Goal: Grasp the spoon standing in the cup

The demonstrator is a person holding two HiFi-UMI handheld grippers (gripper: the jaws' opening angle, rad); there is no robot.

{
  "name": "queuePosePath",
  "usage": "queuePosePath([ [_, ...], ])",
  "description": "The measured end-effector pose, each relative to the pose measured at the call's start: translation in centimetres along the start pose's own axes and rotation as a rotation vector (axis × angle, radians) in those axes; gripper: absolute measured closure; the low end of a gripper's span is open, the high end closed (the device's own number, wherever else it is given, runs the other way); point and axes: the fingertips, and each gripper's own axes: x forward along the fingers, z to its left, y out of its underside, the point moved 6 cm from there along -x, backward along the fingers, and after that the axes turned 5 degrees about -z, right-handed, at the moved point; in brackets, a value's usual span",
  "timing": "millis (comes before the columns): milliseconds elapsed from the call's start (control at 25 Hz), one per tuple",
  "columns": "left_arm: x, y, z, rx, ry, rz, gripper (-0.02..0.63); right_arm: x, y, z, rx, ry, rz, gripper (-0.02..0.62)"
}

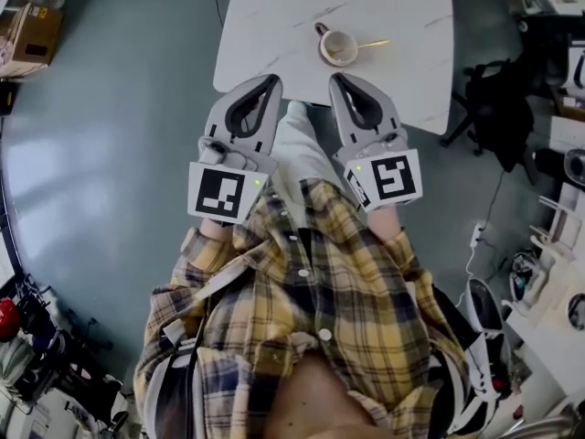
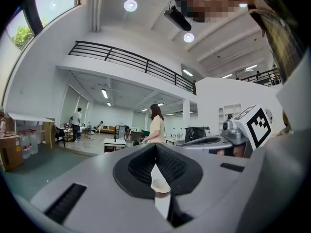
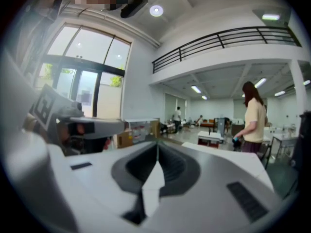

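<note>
A cream cup [image 1: 337,48] stands on the white marble table [image 1: 274,26], toward its near right part. A gold spoon [image 1: 370,43] rests in the cup, its handle leaning out to the right. My left gripper [image 1: 272,80] hovers at the table's near edge, left of and short of the cup, jaws together and empty. My right gripper [image 1: 336,78] is just short of the cup, also shut and empty. In the left gripper view the left gripper [image 2: 156,145] points level across the hall. The right gripper [image 3: 156,143] shows the same in its own view. Neither gripper view shows the cup.
A black chair with a bag [image 1: 498,108] stands right of the table. A cardboard box [image 1: 27,30] sits on the floor far left, a power strip [image 1: 475,236] on the floor at right. A person in a beige top [image 2: 156,124] stands far off in the hall.
</note>
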Motion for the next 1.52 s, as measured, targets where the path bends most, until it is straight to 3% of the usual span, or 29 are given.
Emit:
queuePosePath([
  [320, 3.3, 0.3, 0.9, -0.002, 0.026, 0.006, 0.59, 1.4, 0.4, -2.4, 0.003, 0.027, 0.009, 0.561],
  [1080, 20.3, -0.2, 1.5, 0.039, 0.096, 0.003, 0.591, 7.4, 0.6, -17.0, 0.037, 0.062, 0.002, 0.561],
  [1520, 24.3, 0.0, 1.8, 0.033, 0.126, 0.024, 0.589, 8.9, 1.0, -20.1, 0.062, 0.066, 0.041, 0.561],
])
